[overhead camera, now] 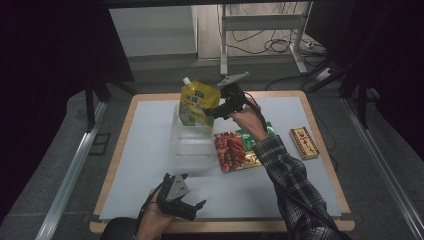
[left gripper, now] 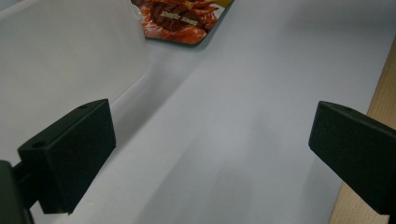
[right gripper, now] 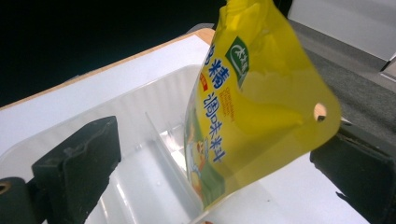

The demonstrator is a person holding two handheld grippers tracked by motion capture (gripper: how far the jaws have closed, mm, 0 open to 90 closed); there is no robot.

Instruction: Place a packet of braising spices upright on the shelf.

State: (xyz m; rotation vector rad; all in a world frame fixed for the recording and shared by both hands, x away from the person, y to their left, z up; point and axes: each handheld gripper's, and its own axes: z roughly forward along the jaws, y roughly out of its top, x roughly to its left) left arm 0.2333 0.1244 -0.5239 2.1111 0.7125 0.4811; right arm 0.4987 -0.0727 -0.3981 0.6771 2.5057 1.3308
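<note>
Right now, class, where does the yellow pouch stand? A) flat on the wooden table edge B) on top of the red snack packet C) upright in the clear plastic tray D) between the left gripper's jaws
C: the yellow pouch stands upright in the clear plastic tray, with the right gripper open around its edge and the red snack packet lying apart on the mat.

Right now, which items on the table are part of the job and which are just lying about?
In the job:
- yellow pouch, standing in the clear bin
- right gripper, jaws wide apart beside the pouch

Lying about:
- red snack packet
- green packet, partly under the forearm
- small red box
- left gripper, open over bare mat
</note>
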